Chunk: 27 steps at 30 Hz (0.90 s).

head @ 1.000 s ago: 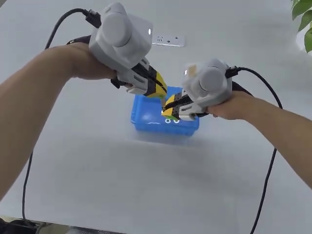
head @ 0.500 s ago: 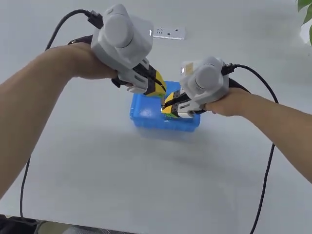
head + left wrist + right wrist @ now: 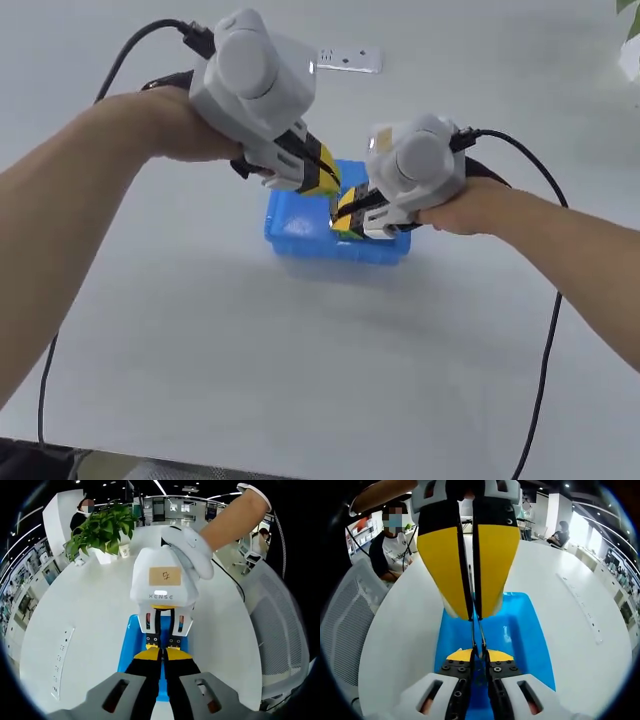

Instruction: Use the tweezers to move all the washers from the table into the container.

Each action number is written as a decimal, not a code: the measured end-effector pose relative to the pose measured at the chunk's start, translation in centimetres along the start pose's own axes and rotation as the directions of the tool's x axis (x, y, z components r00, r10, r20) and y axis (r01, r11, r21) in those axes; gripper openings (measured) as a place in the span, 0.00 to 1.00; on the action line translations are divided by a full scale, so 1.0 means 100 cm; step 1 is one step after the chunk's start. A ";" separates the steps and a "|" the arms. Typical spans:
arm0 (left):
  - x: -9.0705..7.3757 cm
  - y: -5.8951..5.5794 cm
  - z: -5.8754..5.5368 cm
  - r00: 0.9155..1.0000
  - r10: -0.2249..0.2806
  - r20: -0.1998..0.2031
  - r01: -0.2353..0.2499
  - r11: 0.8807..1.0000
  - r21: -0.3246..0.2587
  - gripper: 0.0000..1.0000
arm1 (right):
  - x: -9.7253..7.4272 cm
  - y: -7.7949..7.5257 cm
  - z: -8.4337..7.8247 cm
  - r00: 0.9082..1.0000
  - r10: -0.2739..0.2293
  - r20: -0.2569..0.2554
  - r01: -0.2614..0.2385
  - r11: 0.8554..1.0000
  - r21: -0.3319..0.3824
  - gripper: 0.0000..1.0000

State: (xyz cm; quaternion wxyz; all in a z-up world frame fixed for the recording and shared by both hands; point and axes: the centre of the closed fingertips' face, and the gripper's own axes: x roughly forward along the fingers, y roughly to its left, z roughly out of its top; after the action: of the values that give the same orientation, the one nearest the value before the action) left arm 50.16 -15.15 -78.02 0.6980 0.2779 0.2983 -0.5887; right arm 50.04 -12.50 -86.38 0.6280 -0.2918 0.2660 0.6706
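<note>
Held item: thin metal tweezers [image 3: 471,611], clamped in closed left tongs [image 3: 325,182] over rectangular blue plastic container [image 3: 295,228], mid white worktop [image 3: 250,350]. Closed right tongs [image 3: 343,218]: tip to tip with left tongs, meeting tweezer tips, above container's right half.

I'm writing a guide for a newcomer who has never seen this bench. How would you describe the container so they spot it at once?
On the white table, look under the point where the left gripper and right gripper meet at the tweezers. The container sits there: a small open rectangular bin, the only bright blue thing, unlike the flat white power strip farther back.
</note>
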 end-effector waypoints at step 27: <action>-0.012 -0.004 0.008 1.000 0.009 0.012 -0.009 1.000 0.002 0.05 | -0.010 0.003 0.010 1.000 -0.021 0.014 0.021 1.000 -0.013 0.10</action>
State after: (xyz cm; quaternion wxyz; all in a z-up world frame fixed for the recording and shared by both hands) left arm 49.72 -15.03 -76.65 0.7022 0.2763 0.2923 -0.5875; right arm 49.75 -12.54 -84.97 0.6350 -0.2941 0.2542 0.6676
